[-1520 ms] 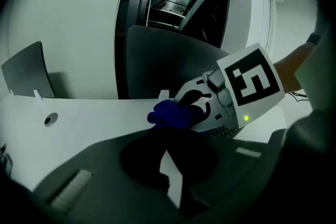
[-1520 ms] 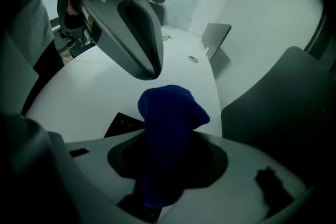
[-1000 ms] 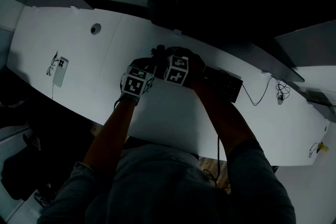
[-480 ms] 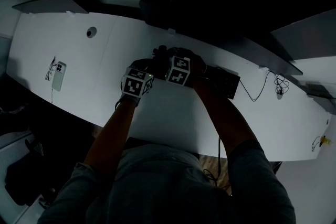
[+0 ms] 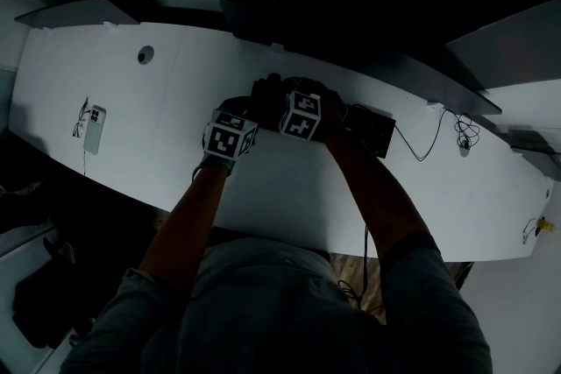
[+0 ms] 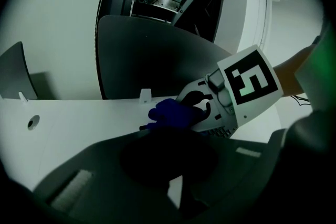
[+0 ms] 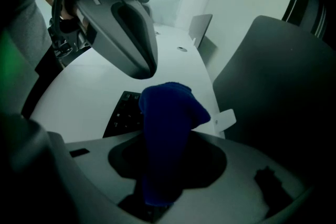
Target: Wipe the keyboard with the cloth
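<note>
A black keyboard (image 5: 372, 129) lies on the white desk (image 5: 289, 188), and its left end is hidden under the grippers. My right gripper (image 7: 157, 191) is shut on a dark blue cloth (image 7: 168, 118) that stands up out of the jaws over the keyboard's keys (image 7: 123, 113). In the left gripper view the cloth (image 6: 173, 113) rests against the right gripper's fingers (image 6: 202, 105) above the keys (image 6: 218, 131). My left gripper (image 6: 176, 178) hovers just left of it, jaws together with nothing in them. From the head view the two marker cubes (image 5: 230, 138) (image 5: 301, 116) sit side by side.
A phone (image 5: 91, 129) on a cable lies at the desk's left end, beyond a round cable hole (image 5: 145, 55). Loose cables (image 5: 462, 131) trail at the right. A dark screen (image 6: 152, 55) stands behind the desk. A grey laptop (image 7: 202, 29) sits farther along.
The head camera has tilted, so the desk sits higher in the picture. Both grippers stay close together at the keyboard's left end, the right one a little farther out.
</note>
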{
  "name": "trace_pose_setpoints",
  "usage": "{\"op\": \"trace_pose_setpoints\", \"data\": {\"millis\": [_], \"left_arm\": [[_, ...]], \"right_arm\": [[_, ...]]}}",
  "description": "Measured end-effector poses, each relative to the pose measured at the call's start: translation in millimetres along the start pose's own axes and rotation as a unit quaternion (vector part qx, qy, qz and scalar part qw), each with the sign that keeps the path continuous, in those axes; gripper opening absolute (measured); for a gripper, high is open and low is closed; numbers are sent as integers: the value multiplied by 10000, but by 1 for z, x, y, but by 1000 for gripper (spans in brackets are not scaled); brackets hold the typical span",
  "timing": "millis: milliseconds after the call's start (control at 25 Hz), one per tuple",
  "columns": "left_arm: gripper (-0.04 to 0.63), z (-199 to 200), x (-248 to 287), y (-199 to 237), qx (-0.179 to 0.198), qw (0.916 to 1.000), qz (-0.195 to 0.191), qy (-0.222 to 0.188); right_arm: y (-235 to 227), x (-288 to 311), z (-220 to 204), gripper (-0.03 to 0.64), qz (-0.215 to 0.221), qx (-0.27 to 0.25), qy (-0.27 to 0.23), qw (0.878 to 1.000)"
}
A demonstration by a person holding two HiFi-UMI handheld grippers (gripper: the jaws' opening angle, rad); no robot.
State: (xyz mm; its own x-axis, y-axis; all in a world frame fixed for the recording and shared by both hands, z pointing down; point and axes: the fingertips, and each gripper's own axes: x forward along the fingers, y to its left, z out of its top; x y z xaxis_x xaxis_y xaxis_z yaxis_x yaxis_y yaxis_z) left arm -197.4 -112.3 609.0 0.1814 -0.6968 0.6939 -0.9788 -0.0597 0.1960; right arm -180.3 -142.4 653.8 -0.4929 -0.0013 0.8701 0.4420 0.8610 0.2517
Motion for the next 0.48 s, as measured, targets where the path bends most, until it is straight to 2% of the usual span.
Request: {"op": "trace_pose_setpoints", "data": {"millis": [480], "left_arm": [[8,-1,12,-19,14,9999,-112,110]], "right_arm": [[2,-9,-25,161,-91,124,65,9999]]}}
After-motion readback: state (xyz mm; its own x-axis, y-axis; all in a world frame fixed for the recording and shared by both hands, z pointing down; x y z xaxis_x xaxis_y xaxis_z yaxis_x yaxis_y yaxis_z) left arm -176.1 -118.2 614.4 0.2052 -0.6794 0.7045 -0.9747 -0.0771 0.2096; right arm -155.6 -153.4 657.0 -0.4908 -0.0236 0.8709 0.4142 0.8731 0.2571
